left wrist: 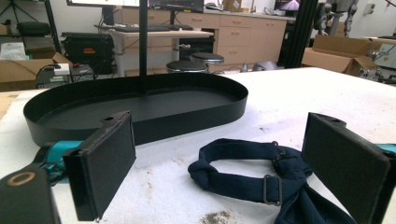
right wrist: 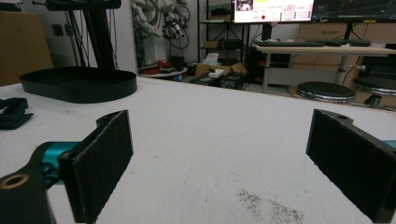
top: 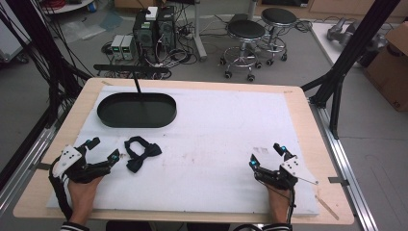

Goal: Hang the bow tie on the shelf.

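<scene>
Left tongs (top: 103, 150) sitting wide open just left of the bow tie (top: 142, 153), which is lying below the black tray (top: 166, 115); likely closing on its strap loop next, right tongs (top: 267, 155) idling wide, far right.

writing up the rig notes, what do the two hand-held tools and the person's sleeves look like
Both are black. The left tool and the right tool each carry a grey three-cornered plate on top, small teal-lit spots near the tips and a black cable trailing back along the forearm. In the gripper views each jaw is a flat rectangular black pad with a rough texture, on a teal joint with a gold ring. The cuffs are striped black and white.
</scene>
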The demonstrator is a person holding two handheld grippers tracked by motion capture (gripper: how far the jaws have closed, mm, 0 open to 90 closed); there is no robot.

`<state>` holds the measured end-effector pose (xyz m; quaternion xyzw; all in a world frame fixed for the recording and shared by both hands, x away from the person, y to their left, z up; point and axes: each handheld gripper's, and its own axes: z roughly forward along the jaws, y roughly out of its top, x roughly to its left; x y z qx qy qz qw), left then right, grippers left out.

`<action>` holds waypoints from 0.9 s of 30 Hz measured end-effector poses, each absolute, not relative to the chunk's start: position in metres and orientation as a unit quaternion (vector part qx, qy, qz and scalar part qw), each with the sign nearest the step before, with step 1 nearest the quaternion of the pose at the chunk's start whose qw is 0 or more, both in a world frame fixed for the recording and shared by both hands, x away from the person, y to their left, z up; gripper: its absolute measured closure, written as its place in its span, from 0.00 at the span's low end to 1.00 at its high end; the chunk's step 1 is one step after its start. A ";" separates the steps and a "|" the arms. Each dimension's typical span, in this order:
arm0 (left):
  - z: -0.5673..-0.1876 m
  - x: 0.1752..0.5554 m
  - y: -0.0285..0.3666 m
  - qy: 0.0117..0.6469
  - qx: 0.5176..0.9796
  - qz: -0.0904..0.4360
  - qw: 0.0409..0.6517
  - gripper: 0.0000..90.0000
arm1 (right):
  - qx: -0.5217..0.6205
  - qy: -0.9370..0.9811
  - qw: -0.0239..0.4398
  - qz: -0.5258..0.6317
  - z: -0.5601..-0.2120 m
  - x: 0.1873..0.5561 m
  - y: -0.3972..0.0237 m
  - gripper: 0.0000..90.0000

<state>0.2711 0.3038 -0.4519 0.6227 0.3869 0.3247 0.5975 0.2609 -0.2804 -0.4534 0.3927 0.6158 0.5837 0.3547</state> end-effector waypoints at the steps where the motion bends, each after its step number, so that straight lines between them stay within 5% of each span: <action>1: -0.452 0.271 0.304 0.389 0.622 0.324 0.598 0.11 | 0.393 0.616 0.352 0.585 -0.453 0.261 -0.281 0.07; 27: -0.451 0.273 0.304 0.391 0.624 0.318 0.597 0.11 | 0.397 0.614 0.348 0.587 -0.453 0.262 -0.282 0.07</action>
